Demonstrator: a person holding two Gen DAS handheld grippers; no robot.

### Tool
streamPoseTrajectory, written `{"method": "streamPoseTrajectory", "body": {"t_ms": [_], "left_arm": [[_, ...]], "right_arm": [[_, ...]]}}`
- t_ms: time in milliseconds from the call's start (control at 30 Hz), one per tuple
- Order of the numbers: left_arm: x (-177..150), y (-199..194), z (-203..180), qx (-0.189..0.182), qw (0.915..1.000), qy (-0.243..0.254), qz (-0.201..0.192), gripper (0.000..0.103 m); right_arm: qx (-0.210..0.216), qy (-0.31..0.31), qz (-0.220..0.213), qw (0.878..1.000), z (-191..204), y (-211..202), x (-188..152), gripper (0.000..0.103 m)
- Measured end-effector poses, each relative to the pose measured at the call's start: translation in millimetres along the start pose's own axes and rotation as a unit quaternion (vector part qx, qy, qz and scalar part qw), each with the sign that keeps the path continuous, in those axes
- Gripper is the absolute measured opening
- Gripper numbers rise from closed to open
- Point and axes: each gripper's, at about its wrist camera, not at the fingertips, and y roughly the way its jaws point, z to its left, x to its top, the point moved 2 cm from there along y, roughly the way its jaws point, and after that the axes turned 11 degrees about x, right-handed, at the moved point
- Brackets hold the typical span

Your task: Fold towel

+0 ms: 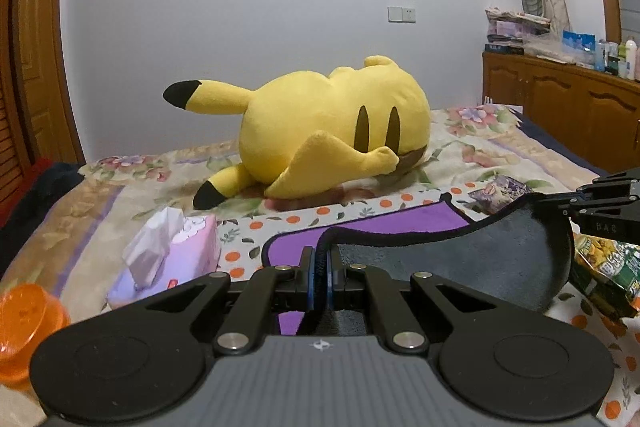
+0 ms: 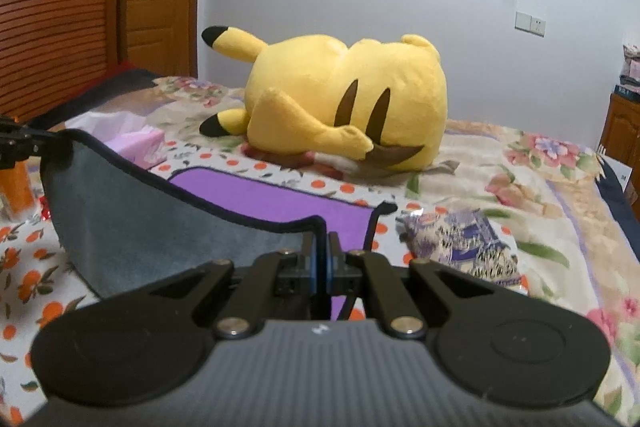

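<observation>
The towel (image 1: 460, 255) is purple on one side and grey on the other, with a dark hem. It lies partly on the orange-dotted cloth on the bed, its near edge lifted and sagging between both grippers. My left gripper (image 1: 320, 255) is shut on the hem at one near corner. My right gripper (image 2: 322, 241) is shut on the hem at the other near corner. The right gripper (image 1: 568, 205) also shows at the right edge of the left wrist view, and the left gripper (image 2: 36, 137) at the left edge of the right wrist view. The towel's (image 2: 132, 223) purple face (image 2: 280, 203) lies flat beyond.
A big yellow plush toy (image 1: 328, 135) lies on the flowered bedspread behind the towel. A pink tissue box (image 1: 172, 259) and an orange plastic object (image 1: 28, 327) sit left. Snack packets (image 1: 604, 275) lie right; a patterned packet (image 2: 460, 239) too. A wooden cabinet (image 1: 560, 99) stands far right.
</observation>
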Motion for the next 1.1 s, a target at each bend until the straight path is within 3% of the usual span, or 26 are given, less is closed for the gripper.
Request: {"method": "streamPoseTrajectory", "body": {"t_ms": [200, 600, 833, 1100], "left_arm": [[7, 13, 7, -0.008, 0.9993, -0.037, 0.005, 0.006], [31, 34, 5, 0.002, 0.9998, -0.011, -0.018, 0.006], [58, 58, 6, 0.011, 0.9996, 0.004, -0.025, 0.006], [70, 89, 2, 0.001, 1.0000, 0.001, -0.007, 0.006]], "right_arm": [[-0.006, 0.003, -0.013, 1.000, -6, 9, 13, 0.004], [-0.021, -0.063, -0.011, 0.998, -5, 29, 42, 0.004], [-0.040, -0.067, -0.019, 0.997, -15, 44, 55, 0.004], [-0.066, -0.072, -0.011, 0.995, -27, 71, 60, 0.004]]}}
